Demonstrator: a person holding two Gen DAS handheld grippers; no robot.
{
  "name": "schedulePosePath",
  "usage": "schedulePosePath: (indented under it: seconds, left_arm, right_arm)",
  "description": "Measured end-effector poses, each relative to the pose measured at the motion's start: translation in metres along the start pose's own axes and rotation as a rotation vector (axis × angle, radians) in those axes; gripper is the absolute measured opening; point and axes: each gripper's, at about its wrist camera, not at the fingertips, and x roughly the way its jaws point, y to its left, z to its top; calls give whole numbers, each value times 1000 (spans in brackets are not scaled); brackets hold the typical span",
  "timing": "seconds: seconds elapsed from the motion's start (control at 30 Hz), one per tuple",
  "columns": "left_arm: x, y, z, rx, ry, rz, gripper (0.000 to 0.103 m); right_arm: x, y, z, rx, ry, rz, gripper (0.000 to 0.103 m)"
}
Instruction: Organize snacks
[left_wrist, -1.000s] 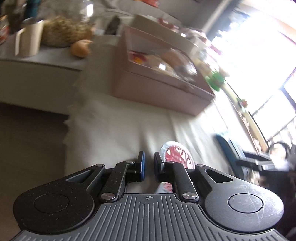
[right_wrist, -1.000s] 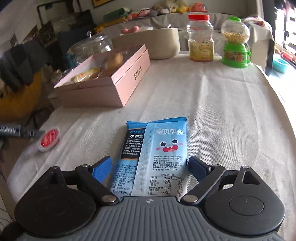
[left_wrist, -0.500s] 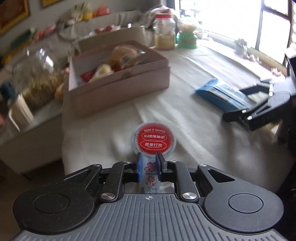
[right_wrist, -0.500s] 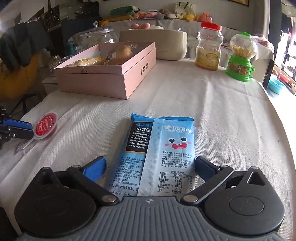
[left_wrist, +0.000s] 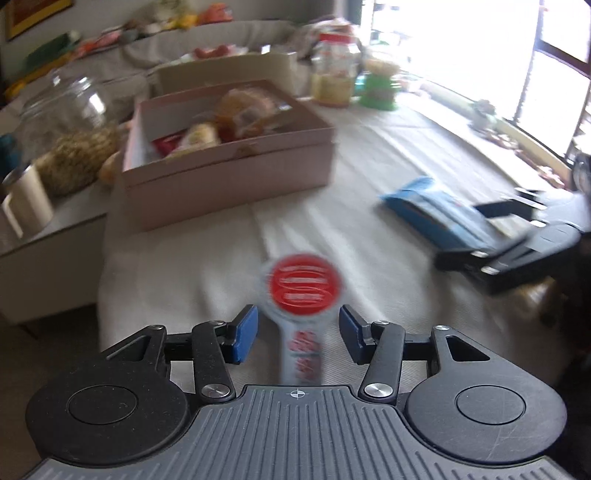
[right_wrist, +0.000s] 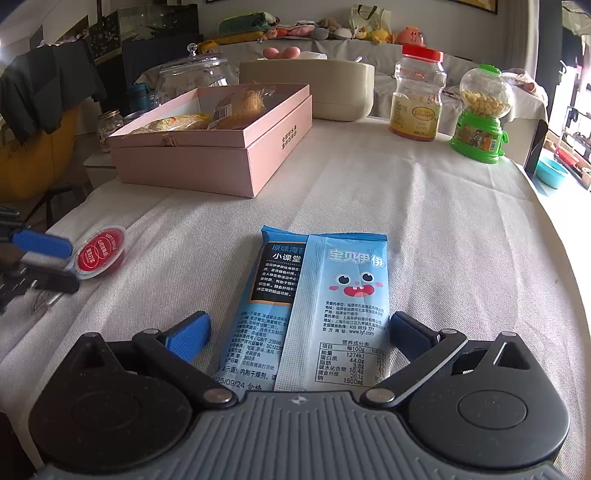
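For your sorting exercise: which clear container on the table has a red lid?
The tall jar beside the green-based candy dispenser, which has a green cap. The glass jar behind the box has a clear lid.

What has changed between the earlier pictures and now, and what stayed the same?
The left gripper has just been opening: it let go of the red-lidded jelly cup, whose tab lies between its pads, untouched. The right gripper opened slightly wider around the blue snack packet. The packet and the pink box stayed in place.

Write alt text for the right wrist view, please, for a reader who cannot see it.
The open right gripper straddles a blue snack packet lying flat on the white tablecloth. At far left, the left gripper is beside a red-lidded jelly cup; behind stands an open pink box holding snacks.
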Motion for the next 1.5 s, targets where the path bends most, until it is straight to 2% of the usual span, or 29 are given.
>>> schedulePosePath:
  seconds: [0.1,0.33,0.4,0.53,0.6,0.7,0.87,0.97,1.07,1.13,1.2,1.3,1.37,1.43,1.5]
  left_arm:
    - [10,7,4,-43,15,-40,59]
    - [26,1,8,-68,-51,-45,57]
    - [27,-1,6,-96,-73,-27,57]
    - [33,-9,8,-97,-106,4,56]
    - [31,-11,6,-100,-120,1,56]
    - [22,-14,2,-110,-134,-42,56]
    - [-10,-20,-7,-117,-197,-62,56]
    - [-42,-14,7,-105,-279,-63,56]
    - [-72,4,47,-75,-408,-5,56]
    - [-72,23,81,-81,-451,3,57]
    - [-56,50,113,-155,-466,-30,57]
    - [-4,89,150,-276,-408,-87,57]
    - [35,106,163,-313,-308,-93,57]
    - [63,114,163,-277,-241,-75,57]
    - [83,113,157,-191,-162,0,57]
  right_arm:
    - [0,-1,1,6,4,4,103]
    - [2,0,4,0,11,-3,103]
    - [1,-1,5,11,7,-9,100]
    - [0,-2,9,7,3,-32,85]
    - [-5,-3,10,1,5,-26,82]
    - [-20,-1,10,-22,-18,-21,80]
    - [-47,4,17,-40,-49,30,79]
    - [-74,12,45,-93,-130,51,79]
    - [-97,20,95,-143,-236,61,80]
    - [-100,26,135,-161,-293,68,80]
    - [-90,31,172,-161,-308,71,80]
    - [-57,36,218,-127,-283,75,80]
    - [-29,37,237,-104,-244,65,80]
    - [2,39,251,-75,-183,74,80]
    - [35,40,261,-52,-119,99,80]
